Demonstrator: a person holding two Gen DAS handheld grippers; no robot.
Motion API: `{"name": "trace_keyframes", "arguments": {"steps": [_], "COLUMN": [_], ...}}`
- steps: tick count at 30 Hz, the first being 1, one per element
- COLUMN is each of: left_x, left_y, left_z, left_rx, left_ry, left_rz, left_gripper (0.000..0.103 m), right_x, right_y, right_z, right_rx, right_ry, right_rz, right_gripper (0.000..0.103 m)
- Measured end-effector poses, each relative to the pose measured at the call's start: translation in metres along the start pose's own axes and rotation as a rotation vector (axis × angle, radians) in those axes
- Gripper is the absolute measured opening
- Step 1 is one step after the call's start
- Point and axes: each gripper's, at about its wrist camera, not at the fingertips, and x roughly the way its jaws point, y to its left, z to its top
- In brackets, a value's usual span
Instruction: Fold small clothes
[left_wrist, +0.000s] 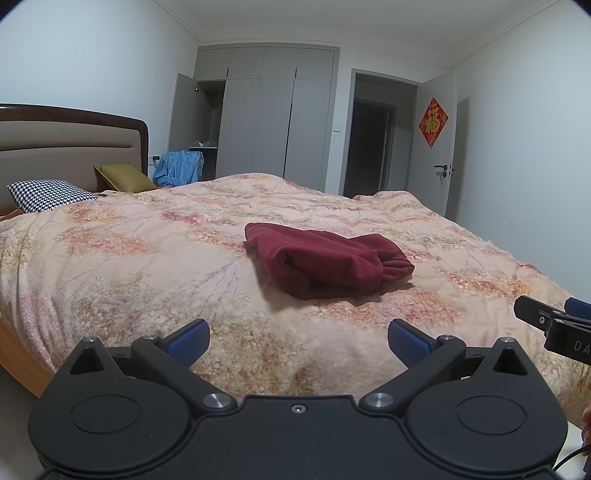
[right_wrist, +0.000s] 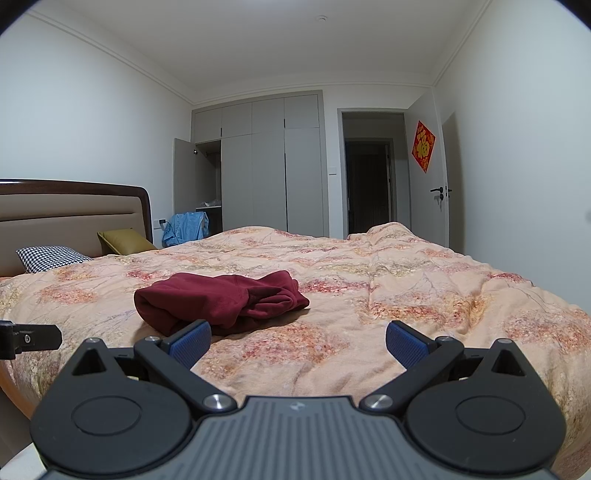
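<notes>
A: Dark red garment (left_wrist: 327, 264) lying on the bed (left_wrist: 147, 266), near the middle, a little back from the near edge. Bunched into a thick, layered bundle, not flat.

B: Held by anything?

A: No. Left gripper (left_wrist: 298, 341) hanging over the near edge, fingers (left_wrist: 190, 341) spread wide, nothing between. Right gripper (right_wrist: 298, 341) just the same: wide apart, empty, short of the cloth. Right one also showing at the edge of the left view, just beside.

B: Stage?

A: Hard to call. Could be a rough fold already set down, could be a heap waiting to be spread. Layers stacked unevenly, edges not squared, so not a tidy fold either way.

B: Long axis?

A: Running roughly along the near edge, slightly skewed. From the left view, the rounded folded end toward the headboard side, the narrower end with loose layered edges toward the foot.

B: Tips for handling it well?

A: If more folding is wanted: pinch at true edges or corners, not mid-bulk; take one layer, not several. Keep both grippers level, so the cloth stays taut. Lay down, then smooth outward. Thick fleece-like fabric, by the look; probably springs back, so press the creases.
</notes>
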Motion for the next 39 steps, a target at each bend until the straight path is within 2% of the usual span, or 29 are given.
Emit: {"name": "trace_keyframes", "arguments": {"steps": [22, 27, 39], "left_x": [0.000, -0.006, -0.004], "left_y": [-0.003, -0.011, -0.001], "left_z": [0.000, 0.000, 0.000], "left_rx": [0.010, 0.053, 0.003], "left_ry": [0.005, -0.036, -0.008], "left_rz": [0.009, 0.029, 0.036], "left_gripper": [0.102, 0.102, 0.102], "right_x": [0.000, 0.000, 0.001], "right_y": [0.000, 0.000, 0.000], "right_z": [0.000, 0.000, 0.000], "right_rx": [0.001, 0.002, 0.002], "right_ry": [0.000, 0.001, 0.005], "right_rz": [0.000, -0.001, -0.003], "right_gripper": [0.103, 0.103, 0.103]}}
